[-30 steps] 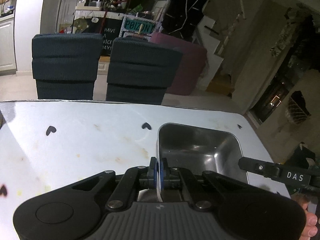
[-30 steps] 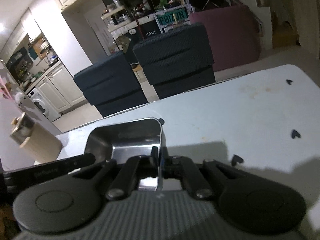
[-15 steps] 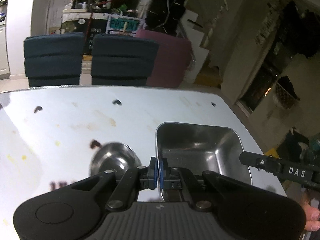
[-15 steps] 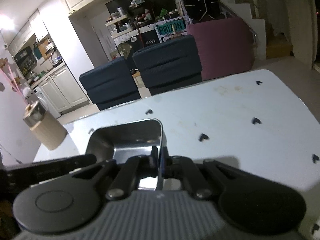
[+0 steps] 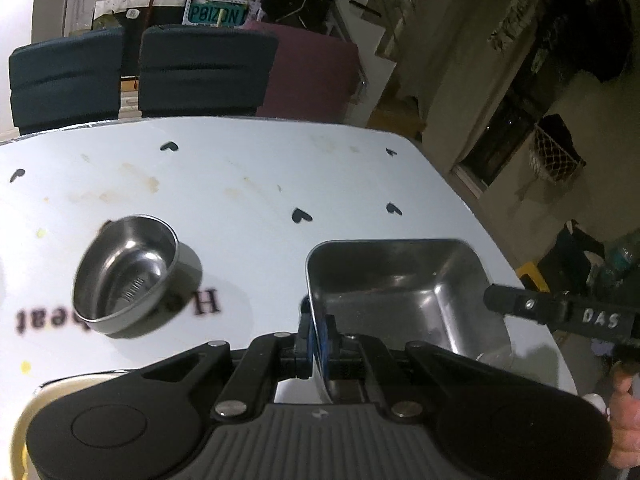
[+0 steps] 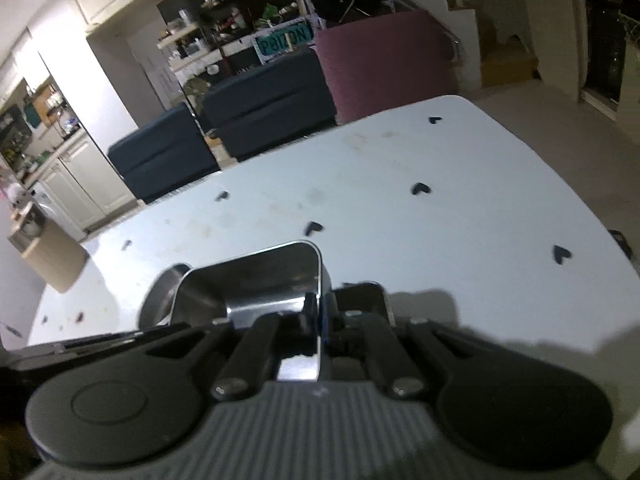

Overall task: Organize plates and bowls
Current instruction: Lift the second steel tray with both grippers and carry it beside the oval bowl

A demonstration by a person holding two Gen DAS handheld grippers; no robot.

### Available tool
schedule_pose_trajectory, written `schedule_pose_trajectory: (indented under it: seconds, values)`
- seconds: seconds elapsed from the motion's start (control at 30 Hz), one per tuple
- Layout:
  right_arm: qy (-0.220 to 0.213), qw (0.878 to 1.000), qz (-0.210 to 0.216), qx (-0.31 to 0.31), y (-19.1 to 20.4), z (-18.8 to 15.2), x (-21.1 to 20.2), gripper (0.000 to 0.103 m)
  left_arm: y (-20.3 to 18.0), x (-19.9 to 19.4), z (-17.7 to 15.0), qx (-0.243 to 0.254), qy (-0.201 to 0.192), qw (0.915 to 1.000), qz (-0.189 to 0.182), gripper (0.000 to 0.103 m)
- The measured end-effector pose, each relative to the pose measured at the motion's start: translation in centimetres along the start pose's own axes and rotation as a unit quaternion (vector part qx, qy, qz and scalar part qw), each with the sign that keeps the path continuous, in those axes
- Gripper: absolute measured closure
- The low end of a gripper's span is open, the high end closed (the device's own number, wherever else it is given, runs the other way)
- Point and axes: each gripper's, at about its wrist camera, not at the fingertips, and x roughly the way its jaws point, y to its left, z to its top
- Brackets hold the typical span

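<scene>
While both of my hands work together, my left claw point(image 5: 320, 340) is clenched on the left wall of a square steel tray point(image 5: 404, 292), its blue-padded fingers point(image 5: 323, 344) pinching the thin rim from either side. My right claw point(image 6: 320, 320) is clenched too, gripping the opposite wall of the same square steel tray point(image 6: 256, 284), with the metal edge running straight between its closed fingers. From the left wrist view I see the dark bar of that other tool, marked DAS, reaching in at the tray's right side, and a bit of my right hand point(image 5: 624, 420) at the frame's edge.

I am holding the tray near the right end of a white table point(image 5: 240, 184), close to its front right corner. Whether its base rests on the tabletop or sits just above it, I cannot tell. The tray's inside shows only bare, shiny metal.

To the tray's left, apart from it, a small round steel bowl point(image 5: 128, 268) stands upright on the table, partly covering dark printed lettering on the surface. From the right wrist view that same bowl point(image 6: 160, 296) peeks out just behind the tray's far corner. Small black heart shapes point(image 5: 302, 215) dot the tabletop, along with faint brownish stains.

Beyond the table stand two dark blue chairs point(image 5: 204, 72) and a maroon seat point(image 5: 316, 76).
</scene>
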Motion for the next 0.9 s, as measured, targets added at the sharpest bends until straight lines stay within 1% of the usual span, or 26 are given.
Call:
schedule_pose_trajectory:
  seconds: [0.13, 0.23, 0.37, 0.63, 0.9]
  values:
    - [-0.006, 1.0, -0.007, 0.001, 0.1, -0.1, -0.2, 0.1, -0.6, 1.1, -0.5, 0.007, 0.008, 0.9999, 0.01, 0.099]
    - [-0.01, 1.0, -0.015, -0.012, 1.0, 0.0, -0.1, 0.1, -0.4, 1.6, -0.8, 0.008, 0.012, 0.9998, 0.016, 0.099]
    - [-0.008, 0.999, -0.021, -0.026, 1.3, -0.1, 0.2, 0.1, -0.6, 2.0, -1.1, 0.011, 0.017, 0.9996, 0.021, 0.098]
    - [-0.005, 0.999, -0.036, -0.036, 1.7, -0.3, 0.7, 0.1, -0.7, 2.6, -1.1, 0.015, 0.03, 0.9991, 0.028, 0.097]
    - [0.002, 0.998, -0.047, -0.049, 2.2, -0.3, 1.7, 0.1, -0.9, 3.2, -1.5, 0.013, 0.037, 0.9989, 0.026, 0.097]
